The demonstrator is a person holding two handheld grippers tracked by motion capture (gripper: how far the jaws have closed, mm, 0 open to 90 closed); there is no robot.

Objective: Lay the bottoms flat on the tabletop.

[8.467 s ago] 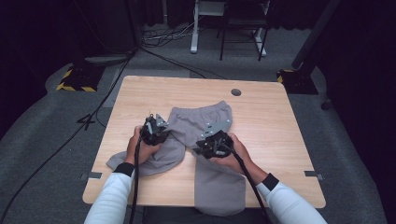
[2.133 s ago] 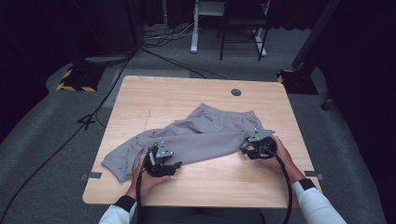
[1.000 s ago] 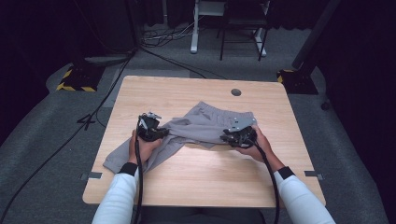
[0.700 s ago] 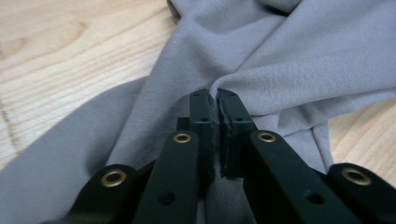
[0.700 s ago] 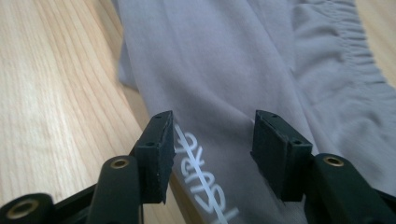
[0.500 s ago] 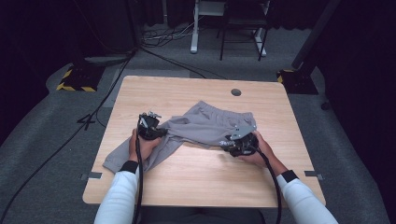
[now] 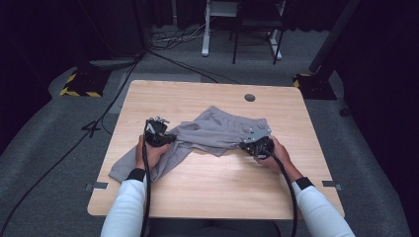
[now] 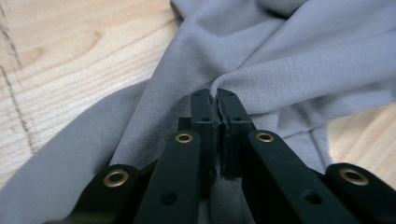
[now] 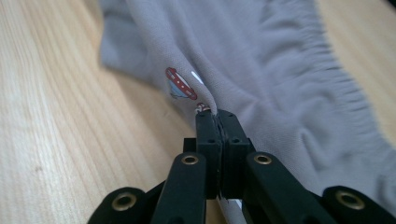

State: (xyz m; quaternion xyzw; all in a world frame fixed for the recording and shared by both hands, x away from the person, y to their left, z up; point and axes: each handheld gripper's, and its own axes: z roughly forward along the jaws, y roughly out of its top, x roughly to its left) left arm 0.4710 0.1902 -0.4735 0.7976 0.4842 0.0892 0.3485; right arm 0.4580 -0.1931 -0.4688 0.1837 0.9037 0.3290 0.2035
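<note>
A pair of grey sweatpants [image 7: 217, 132] lies rumpled across the middle of the wooden table [image 7: 207, 182], one leg trailing to the front left. My left gripper [image 7: 157, 133] is shut on a fold of the grey fabric [image 8: 261, 74], jaws pressed together with cloth between them [image 8: 215, 100]. My right gripper [image 7: 257, 144] is shut on the fabric near the elastic waistband [image 9: 336, 70], beside a small red and white printed patch [image 9: 180, 84]; its jaws are closed tight on the cloth [image 9: 217, 119].
A round cable hole [image 7: 250, 98] sits near the table's far edge. Black cables [image 7: 89, 128] run over the grey floor at the left. A white desk frame [image 7: 217, 19] and a chair stand beyond the table.
Over the last second both grippers have drawn the pants slightly toward the front, the right one shifting right and nearer. Both stay clamped on the cloth.
</note>
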